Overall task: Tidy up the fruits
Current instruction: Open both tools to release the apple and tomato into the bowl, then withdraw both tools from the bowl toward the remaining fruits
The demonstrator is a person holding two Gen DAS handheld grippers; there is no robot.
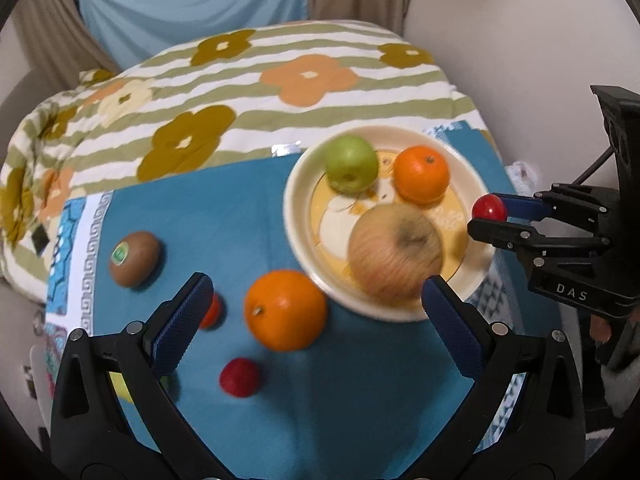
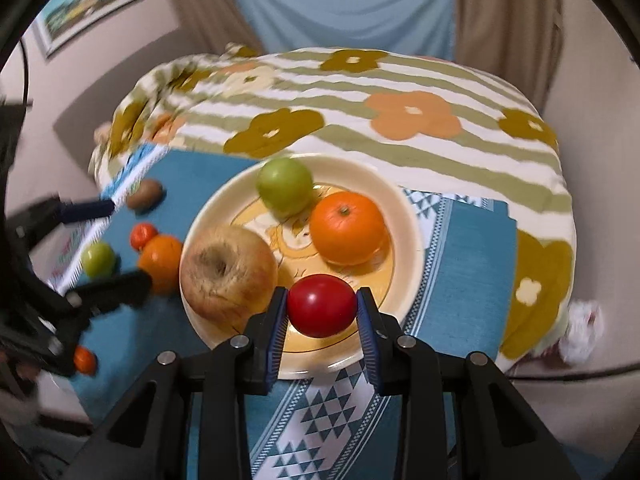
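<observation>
A cream plate (image 1: 298, 184) (image 2: 404, 216) on the blue cloth holds a green apple (image 1: 351, 164) (image 2: 285, 186), an orange (image 1: 421, 174) (image 2: 346, 229) and a large pale apple (image 1: 396, 251) (image 2: 229, 270). My right gripper (image 2: 322, 312) (image 1: 489, 214) is shut on a small red fruit (image 2: 321, 305) (image 1: 489, 207) just above the plate's near rim. My left gripper (image 1: 316, 312) is open and empty above a loose orange (image 1: 285, 309) (image 2: 161, 259) left of the plate. A kiwi (image 1: 134, 258) (image 2: 145, 195), a red berry (image 1: 239, 376) and small orange fruits (image 1: 212, 311) (image 2: 142, 235) lie on the cloth.
A small green fruit (image 2: 98, 257) and another small orange fruit (image 2: 85, 359) lie at the cloth's left side. The flowered striped blanket (image 1: 256, 80) covers the surface behind the plate. Curtains and a wall stand beyond.
</observation>
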